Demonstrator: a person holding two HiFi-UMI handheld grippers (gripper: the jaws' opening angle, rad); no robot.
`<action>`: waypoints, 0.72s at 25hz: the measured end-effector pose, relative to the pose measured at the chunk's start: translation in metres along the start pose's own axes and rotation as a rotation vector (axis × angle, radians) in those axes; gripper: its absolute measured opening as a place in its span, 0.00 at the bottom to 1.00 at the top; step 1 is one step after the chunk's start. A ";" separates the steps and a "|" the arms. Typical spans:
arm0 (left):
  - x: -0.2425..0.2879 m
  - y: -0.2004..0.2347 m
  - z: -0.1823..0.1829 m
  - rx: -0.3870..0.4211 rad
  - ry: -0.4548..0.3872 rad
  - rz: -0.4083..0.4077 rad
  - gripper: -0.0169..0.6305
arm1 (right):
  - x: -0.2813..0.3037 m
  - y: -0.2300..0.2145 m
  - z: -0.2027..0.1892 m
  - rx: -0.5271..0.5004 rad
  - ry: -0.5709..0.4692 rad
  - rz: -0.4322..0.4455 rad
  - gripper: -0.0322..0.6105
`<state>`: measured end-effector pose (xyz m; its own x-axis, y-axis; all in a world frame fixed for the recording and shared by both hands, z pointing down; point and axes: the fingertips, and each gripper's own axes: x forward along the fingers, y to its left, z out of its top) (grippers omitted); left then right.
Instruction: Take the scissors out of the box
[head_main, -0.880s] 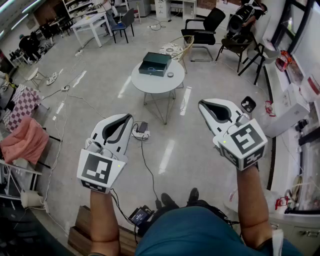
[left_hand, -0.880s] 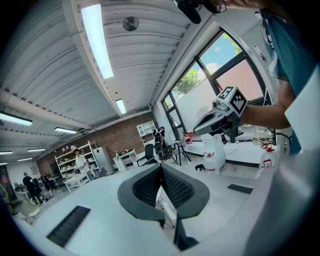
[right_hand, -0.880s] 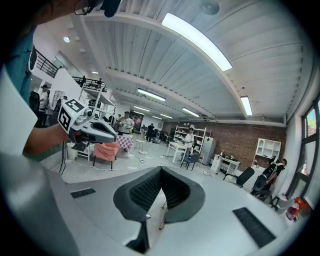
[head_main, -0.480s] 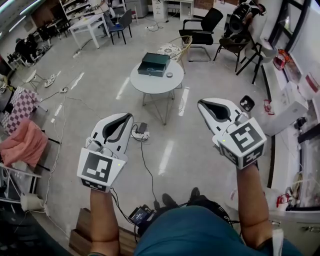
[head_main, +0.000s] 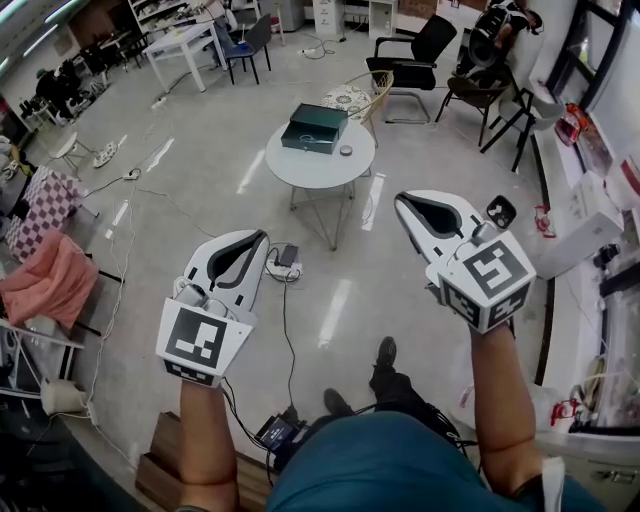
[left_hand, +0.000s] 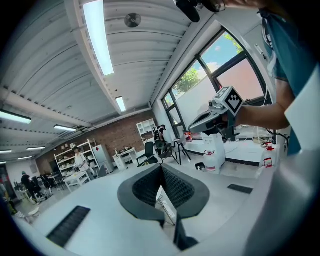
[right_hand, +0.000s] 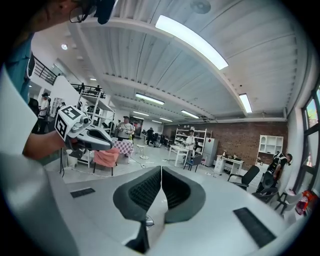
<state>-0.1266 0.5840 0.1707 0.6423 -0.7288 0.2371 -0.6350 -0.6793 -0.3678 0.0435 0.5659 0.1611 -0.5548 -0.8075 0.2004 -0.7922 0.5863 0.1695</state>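
Open floor (head_main: 200, 190) rd table (head_main: 310, 172) w/ box (head_main: 313, 128)

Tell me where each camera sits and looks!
Head view: on the person's head, facing down; shows round table, forearms, left gripper, right gripper.
Left gripper view: on that gripper, along its shut jaws toward windows; shows right gripper, forearm.
Right gripper view: likewise, into the room; shows left gripper, forearm.
Shared: both gripper views show the brick wall.

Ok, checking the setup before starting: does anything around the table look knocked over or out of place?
Nothing stands out. The dark green rectangular box lies flat on the round white table. The left gripper and right gripper are shut and empty, far from it.
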 end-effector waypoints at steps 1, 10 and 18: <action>0.006 0.004 -0.002 -0.002 0.007 0.007 0.05 | 0.007 -0.006 -0.002 0.002 -0.001 0.006 0.11; 0.090 0.031 0.002 -0.025 0.045 0.063 0.05 | 0.067 -0.085 -0.021 0.013 -0.002 0.083 0.11; 0.167 0.051 0.002 -0.035 0.098 0.117 0.05 | 0.112 -0.161 -0.035 0.013 -0.003 0.147 0.11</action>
<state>-0.0507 0.4281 0.1895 0.5191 -0.8069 0.2820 -0.7189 -0.5906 -0.3665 0.1180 0.3828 0.1905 -0.6658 -0.7131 0.2194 -0.7056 0.6974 0.1256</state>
